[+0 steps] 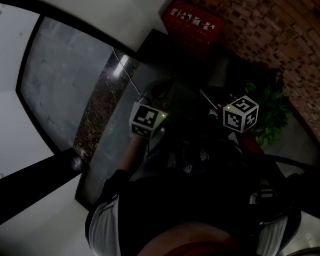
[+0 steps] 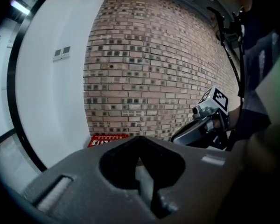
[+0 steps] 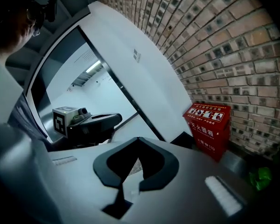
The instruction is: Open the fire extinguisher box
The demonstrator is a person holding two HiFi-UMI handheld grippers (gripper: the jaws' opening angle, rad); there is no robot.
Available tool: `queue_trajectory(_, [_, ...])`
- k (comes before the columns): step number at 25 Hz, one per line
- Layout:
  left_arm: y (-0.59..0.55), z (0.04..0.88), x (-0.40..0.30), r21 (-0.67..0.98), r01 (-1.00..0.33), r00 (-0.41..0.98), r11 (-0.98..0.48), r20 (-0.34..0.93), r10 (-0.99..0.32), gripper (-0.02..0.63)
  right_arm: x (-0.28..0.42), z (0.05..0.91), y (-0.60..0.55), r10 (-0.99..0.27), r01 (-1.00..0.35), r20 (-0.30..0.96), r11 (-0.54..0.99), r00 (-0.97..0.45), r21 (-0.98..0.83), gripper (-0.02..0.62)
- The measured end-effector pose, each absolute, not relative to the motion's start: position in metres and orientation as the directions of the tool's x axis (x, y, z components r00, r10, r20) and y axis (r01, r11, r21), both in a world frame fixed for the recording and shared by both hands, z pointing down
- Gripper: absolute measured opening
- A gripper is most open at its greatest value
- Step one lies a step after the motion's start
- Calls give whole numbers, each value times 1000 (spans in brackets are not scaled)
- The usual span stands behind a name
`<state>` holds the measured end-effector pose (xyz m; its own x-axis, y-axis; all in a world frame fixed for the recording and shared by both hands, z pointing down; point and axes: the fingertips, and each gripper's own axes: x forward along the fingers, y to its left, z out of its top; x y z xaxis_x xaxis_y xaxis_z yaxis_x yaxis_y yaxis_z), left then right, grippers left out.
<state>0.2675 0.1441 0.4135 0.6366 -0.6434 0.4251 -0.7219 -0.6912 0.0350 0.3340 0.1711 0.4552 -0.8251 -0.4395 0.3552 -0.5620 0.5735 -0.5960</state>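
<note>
Fire extinguisher box (image 3: 207, 129): red, closed, at floor's edge against brick wall (image 3: 252, 55), near the corner (well apart from both grippers). Left gripper (image 2: 142, 171): jaws together, empty. Right gripper (image 3: 130, 171): same.

The fire extinguisher box (image 3: 207, 129) stands on the floor with the brick wall (image 3: 233, 55) behind it, the side wall (image 3: 144, 83) to its left and the plant (image 3: 261, 177) to its right. My left gripper (image 2: 142, 169) and right gripper (image 3: 130, 171) are side by side, well before it.
</note>
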Motion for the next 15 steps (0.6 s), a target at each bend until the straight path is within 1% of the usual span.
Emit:
queue_trajectory(9, [115, 421, 300, 11, -729, 602, -684, 486, -634, 0, 362, 469, 143, -404, -520, 334, 569, -851, -636, 2])
queue_trajectory(15, [105, 419, 325, -1, -695, 624, -719, 495, -604, 0, 387, 462, 125, -438, -531, 317, 561, -841, -635, 2])
